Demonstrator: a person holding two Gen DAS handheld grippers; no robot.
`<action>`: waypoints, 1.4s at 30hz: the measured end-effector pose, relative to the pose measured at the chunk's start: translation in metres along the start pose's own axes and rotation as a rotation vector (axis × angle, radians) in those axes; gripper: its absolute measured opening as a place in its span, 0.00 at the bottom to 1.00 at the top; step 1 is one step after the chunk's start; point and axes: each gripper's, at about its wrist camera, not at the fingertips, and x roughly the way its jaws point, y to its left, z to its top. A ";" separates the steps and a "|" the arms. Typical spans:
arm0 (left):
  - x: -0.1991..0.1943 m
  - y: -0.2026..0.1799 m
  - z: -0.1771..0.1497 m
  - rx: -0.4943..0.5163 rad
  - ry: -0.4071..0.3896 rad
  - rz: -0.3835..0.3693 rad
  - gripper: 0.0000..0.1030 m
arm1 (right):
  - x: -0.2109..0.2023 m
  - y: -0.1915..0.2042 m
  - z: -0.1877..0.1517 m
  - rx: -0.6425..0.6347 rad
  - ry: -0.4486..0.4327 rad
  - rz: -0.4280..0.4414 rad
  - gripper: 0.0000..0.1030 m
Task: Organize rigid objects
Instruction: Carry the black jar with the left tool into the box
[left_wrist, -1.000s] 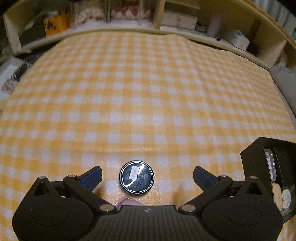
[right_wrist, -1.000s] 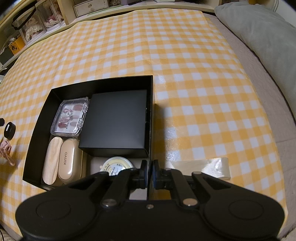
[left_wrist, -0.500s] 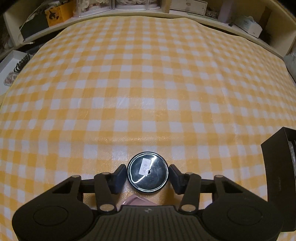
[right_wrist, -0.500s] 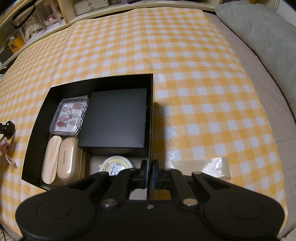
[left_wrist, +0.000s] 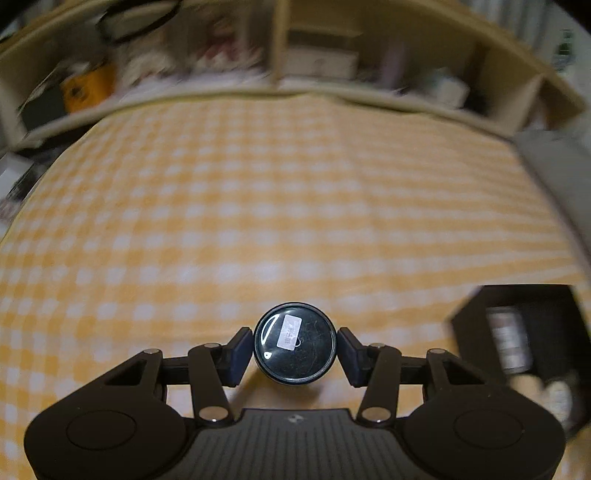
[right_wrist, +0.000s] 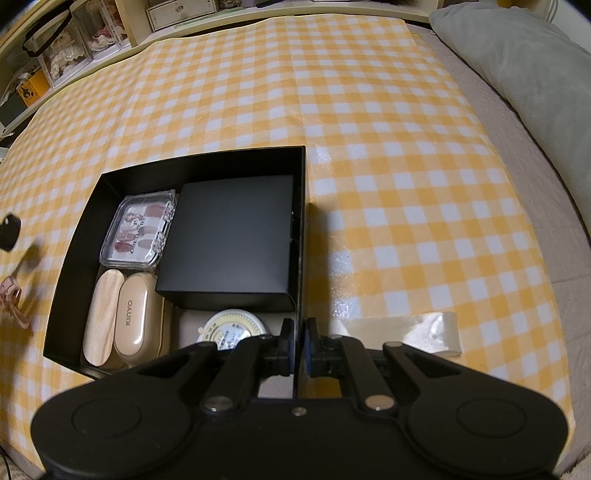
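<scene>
On my left wrist view, the left gripper (left_wrist: 294, 345) has both pads pressed against the sides of a round black tin (left_wrist: 294, 343), which carries a small white sticker on its glossy lid. The tin appears raised off the yellow checked cloth (left_wrist: 258, 206); the background is smeared with blur, so I cannot confirm the gap beneath it. At the right edge of this view I note a corner of the black open box (left_wrist: 517, 325), its contents too blurred to identify.

On my right wrist view, the right gripper (right_wrist: 298, 345) is clamped narrow on the near right wall of that same box, one finger inside and one outside. Inside the box I record:
- a closed black case (right_wrist: 231, 236) against the right wall
- a clear case of press-on nails (right_wrist: 138, 229) just left of it
- a wooden oval piece (right_wrist: 101, 314) and a beige KINYO case (right_wrist: 133, 314) side by side at the near left
- a round cream tin (right_wrist: 232, 326) near the gripper, partly hidden.

A strip of clear tape (right_wrist: 413, 332) lies on the cloth just right of the box. A pink clip (right_wrist: 13, 299) lies on the cloth well left of it.
</scene>
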 end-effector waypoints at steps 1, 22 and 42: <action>-0.006 -0.010 0.001 0.020 -0.014 -0.025 0.49 | 0.000 0.000 0.000 0.000 0.000 0.000 0.06; -0.027 -0.172 -0.066 0.339 -0.008 -0.451 0.49 | 0.000 0.001 0.000 -0.001 0.001 -0.002 0.06; -0.014 -0.174 -0.074 0.335 0.000 -0.532 0.65 | 0.002 0.001 0.000 -0.007 0.003 -0.007 0.06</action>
